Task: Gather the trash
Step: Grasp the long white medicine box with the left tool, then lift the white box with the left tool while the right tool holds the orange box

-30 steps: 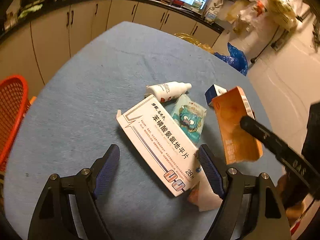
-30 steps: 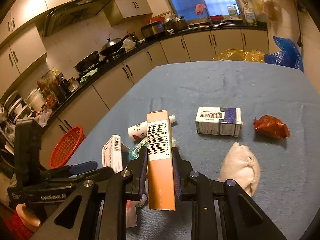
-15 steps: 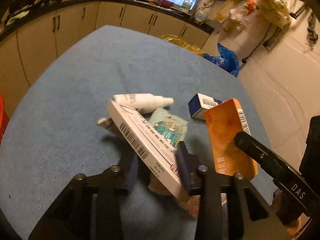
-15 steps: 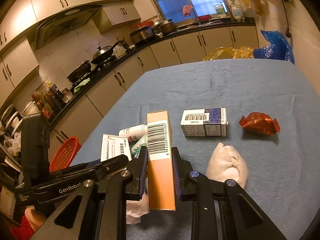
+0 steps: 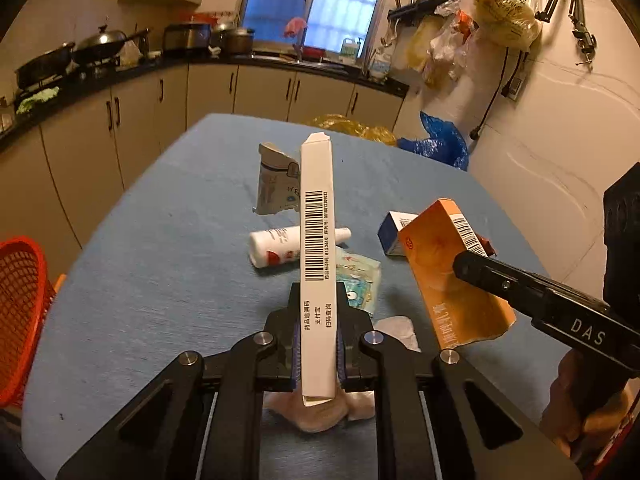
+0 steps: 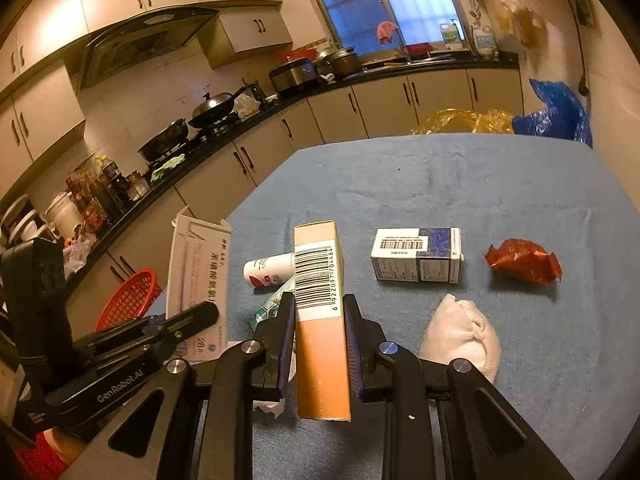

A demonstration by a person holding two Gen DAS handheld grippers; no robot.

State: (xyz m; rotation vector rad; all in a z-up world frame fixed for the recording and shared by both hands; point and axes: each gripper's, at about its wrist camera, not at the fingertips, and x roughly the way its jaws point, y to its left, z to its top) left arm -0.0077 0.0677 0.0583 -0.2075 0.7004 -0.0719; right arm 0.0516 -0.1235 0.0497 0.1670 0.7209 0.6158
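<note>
Left wrist view: I see my left gripper (image 5: pixel 318 344) clamped on the long white box (image 5: pixel 317 248), barcode edge facing me, the box lifted and pointing toward 12 o'clock.
Left jaws: they have just been closing and now pinch the white box's low end between the pads.
Stuck to the box: a torn silver packet (image 5: pixel 276 186) hangs at its 10 o'clock side, clear of the table (image 5: pixel 152 264).
Right wrist view: my right gripper (image 6: pixel 320 340) is closed on the orange box (image 6: pixel 320 312), held upright with its barcode toward the camera.
On the table: a small white bottle (image 5: pixel 276 246) lies on its side behind the white box; a teal sachet (image 5: pixel 360 284) lies just beside it at 4 o'clock.
Blue-and-white carton (image 6: pixel 416 254): lying at 1 o'clock from the right gripper, apart from it.
Red wrapper (image 6: pixel 522 260): crumpled, at 3 o'clock of the carton.
White wad (image 6: pixel 464 336): on the cloth just right of the right gripper's fingers.
Red basket (image 5: pixel 20 316): off the table edge at 9 o'clock in the left view.
</note>
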